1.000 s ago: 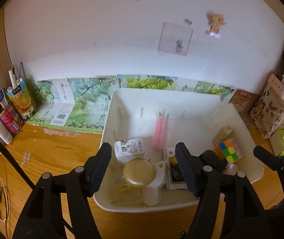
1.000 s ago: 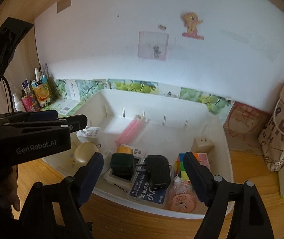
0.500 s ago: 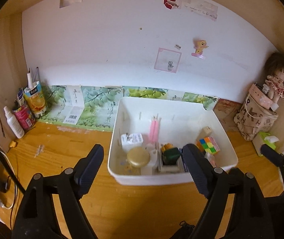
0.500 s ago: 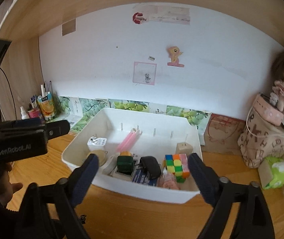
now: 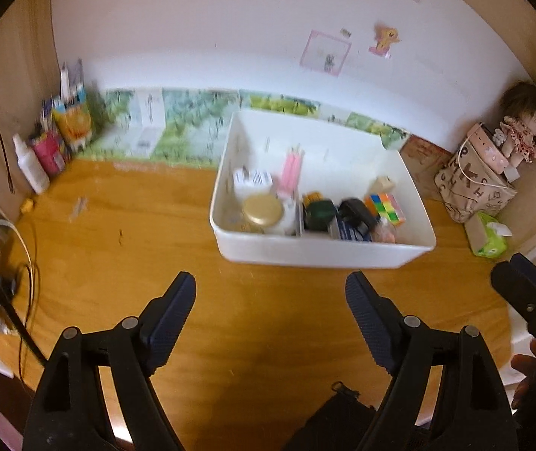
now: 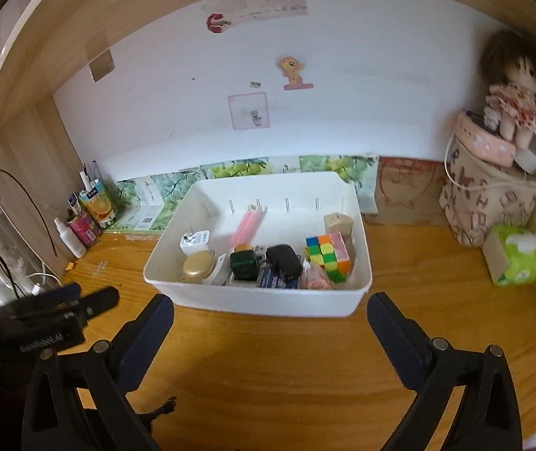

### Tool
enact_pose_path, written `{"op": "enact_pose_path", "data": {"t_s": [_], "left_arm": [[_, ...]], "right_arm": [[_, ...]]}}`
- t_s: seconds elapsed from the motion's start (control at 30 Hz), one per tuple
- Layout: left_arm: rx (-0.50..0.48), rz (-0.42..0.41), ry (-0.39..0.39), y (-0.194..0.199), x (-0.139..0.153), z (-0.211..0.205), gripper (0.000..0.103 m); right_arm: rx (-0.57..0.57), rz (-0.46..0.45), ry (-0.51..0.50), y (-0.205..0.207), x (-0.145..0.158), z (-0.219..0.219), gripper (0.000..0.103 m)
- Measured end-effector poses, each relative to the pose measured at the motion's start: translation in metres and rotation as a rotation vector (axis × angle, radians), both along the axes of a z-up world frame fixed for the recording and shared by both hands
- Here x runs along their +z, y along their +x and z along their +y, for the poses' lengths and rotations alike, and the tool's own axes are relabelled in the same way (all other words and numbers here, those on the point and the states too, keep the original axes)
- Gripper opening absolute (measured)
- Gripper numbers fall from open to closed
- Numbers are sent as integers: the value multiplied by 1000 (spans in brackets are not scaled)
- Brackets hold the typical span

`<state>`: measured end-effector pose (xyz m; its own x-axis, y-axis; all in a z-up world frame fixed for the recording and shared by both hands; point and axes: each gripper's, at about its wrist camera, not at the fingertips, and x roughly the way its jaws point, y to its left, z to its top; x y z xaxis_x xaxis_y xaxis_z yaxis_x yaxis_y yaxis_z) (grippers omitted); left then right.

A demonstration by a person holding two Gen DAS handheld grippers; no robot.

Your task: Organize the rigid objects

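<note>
A white bin [image 6: 252, 306] [image 5: 324, 257] stands on the wooden desk against the wall. Inside lie a colour cube [image 6: 328, 256] [image 5: 385, 206], a black charger [image 6: 284, 261], a dark green box [image 6: 245, 263], a gold-lidded jar [image 6: 197, 263] [image 5: 262, 209], a white plug adapter [image 6: 194, 240], pink sticks [image 6: 247, 221] and a beige block [image 6: 338, 224]. My left gripper [image 5: 269, 297] hangs open over bare desk in front of the bin, holding nothing. My right gripper [image 6: 269, 315] is open and empty too, just short of the bin's near wall.
Bottles and cartons [image 6: 83, 218] crowd the back left corner, with cables [image 5: 12, 263] at the left edge. A patterned bag [image 6: 486, 203] with a doll [image 6: 514, 101] on it and a green tissue pack [image 6: 516, 259] fill the right corner. Side panels enclose the desk.
Both grippers have pulled back and up from over the bin, so the whole bin and desk front now show. Both sets of jaws stand wider than a second ago.
</note>
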<state>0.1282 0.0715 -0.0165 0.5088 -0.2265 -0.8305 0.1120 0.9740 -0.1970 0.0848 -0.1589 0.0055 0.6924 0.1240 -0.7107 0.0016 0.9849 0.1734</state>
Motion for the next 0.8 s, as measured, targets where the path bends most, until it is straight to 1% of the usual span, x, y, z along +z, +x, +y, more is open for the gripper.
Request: {"op": "enact_pose_path", "data": {"t_s": [0.13,0.27,0.33,0.43,0.5,0.53,0.63,0.73,0.8], "left_arm": [[11,31,-34,-2,12,-1,84],[27,97,-54,1,24,0,84],[47,121,-37,0,29,1,84],[74,132,4,-3,37,1,90],[98,120,14,-8,43,0,95],[110,108,16,-11,46,0,100],[135,75,40,-20,51,-5,100],[139,30,90,-30,52,-12,100],[138,9,110,-35,49,-17,100]], "right_arm": [[20,86,46,-3,10,-5,103],[62,106,78,-9,25,-5,103],[78,98,66,-12,31,-4,103],[93,114,50,-17,39,-1,103],[97,112,62,-20,42,-1,103],[107,104,66,-23,42,-1,103],[102,120,77,-28,37,-2,103],[78,139,111,-34,29,-5,103],[54,146,123,-38,22,-7,103]]}}
